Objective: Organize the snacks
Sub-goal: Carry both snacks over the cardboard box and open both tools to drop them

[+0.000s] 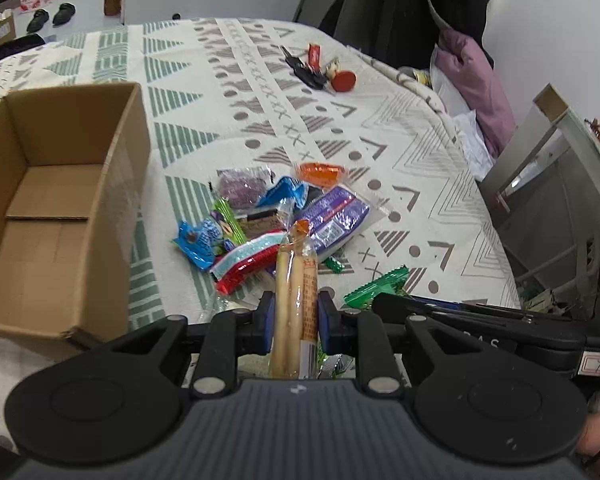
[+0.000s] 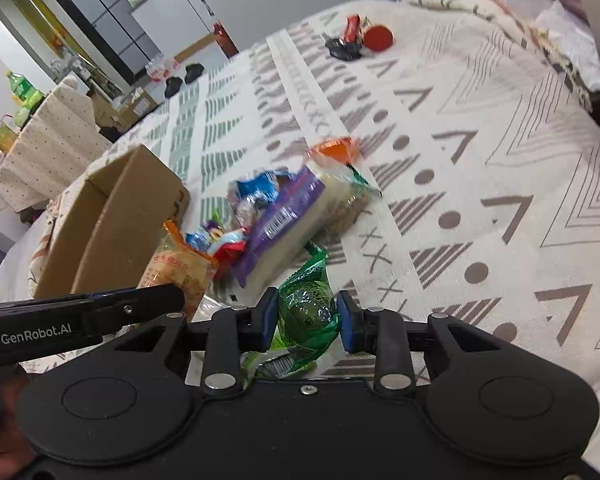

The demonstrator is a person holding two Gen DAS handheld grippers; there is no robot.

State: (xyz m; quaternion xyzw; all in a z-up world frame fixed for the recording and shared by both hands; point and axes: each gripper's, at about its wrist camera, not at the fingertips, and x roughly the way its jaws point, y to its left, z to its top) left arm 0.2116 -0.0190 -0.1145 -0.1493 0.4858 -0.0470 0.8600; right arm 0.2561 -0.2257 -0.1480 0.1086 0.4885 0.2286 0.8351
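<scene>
Jaws clamp sausage pack (image 1: 294, 280) and green packet (image 2: 308, 312).

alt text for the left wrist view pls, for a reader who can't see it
The left gripper is shut on a clear pack of two breadsticks, held above a patterned tablecloth. Just beyond lies a pile of wrapped snacks, with an open, empty cardboard box to its left. Keys and a red disc sit at the far side.
</scene>
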